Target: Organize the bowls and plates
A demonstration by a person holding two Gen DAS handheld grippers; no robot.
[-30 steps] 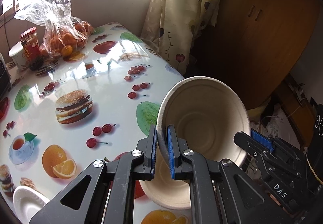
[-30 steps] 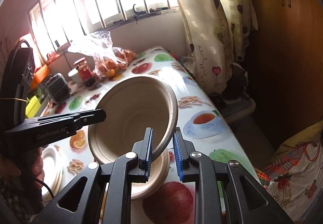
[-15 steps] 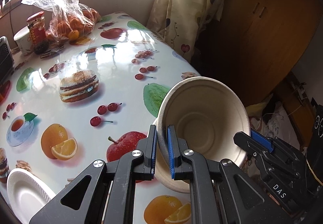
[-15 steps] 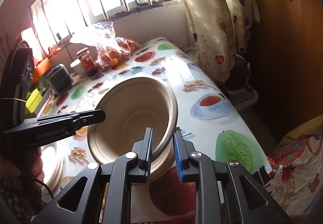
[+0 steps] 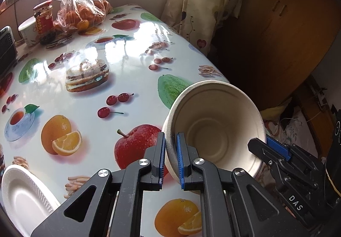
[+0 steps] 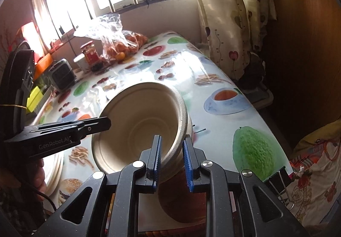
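Note:
I hold a beige paper bowl [image 5: 215, 130] tilted, just above the table's near right corner. My left gripper [image 5: 170, 136] is shut on its left rim. The right gripper [image 6: 171, 141] is shut on the opposite wall of the same bowl [image 6: 138, 126]. Each gripper also shows in the other's view: the right gripper [image 5: 275, 149] and the left gripper [image 6: 102, 124]. A second beige bowl [image 6: 190, 128] sits right under the held one, only its rim showing. White plates [image 5: 21, 192] lie at the near left of the table, seen as a stack of plates [image 6: 55, 170] in the right wrist view.
The table [image 5: 127, 66] has a glossy cloth printed with fruit. At its far end stand a bag of oranges [image 5: 81, 13], a red jar [image 5: 43, 17], a white cup [image 5: 26, 32] and a black device [image 6: 61, 74]. A curtain [image 5: 198, 2] and a wooden wardrobe [image 5: 277, 23] stand beyond the table's right edge.
Both grippers have sunk together with the bowl. The bowl underneath, plainly visible below it before, is now almost covered by the held one.

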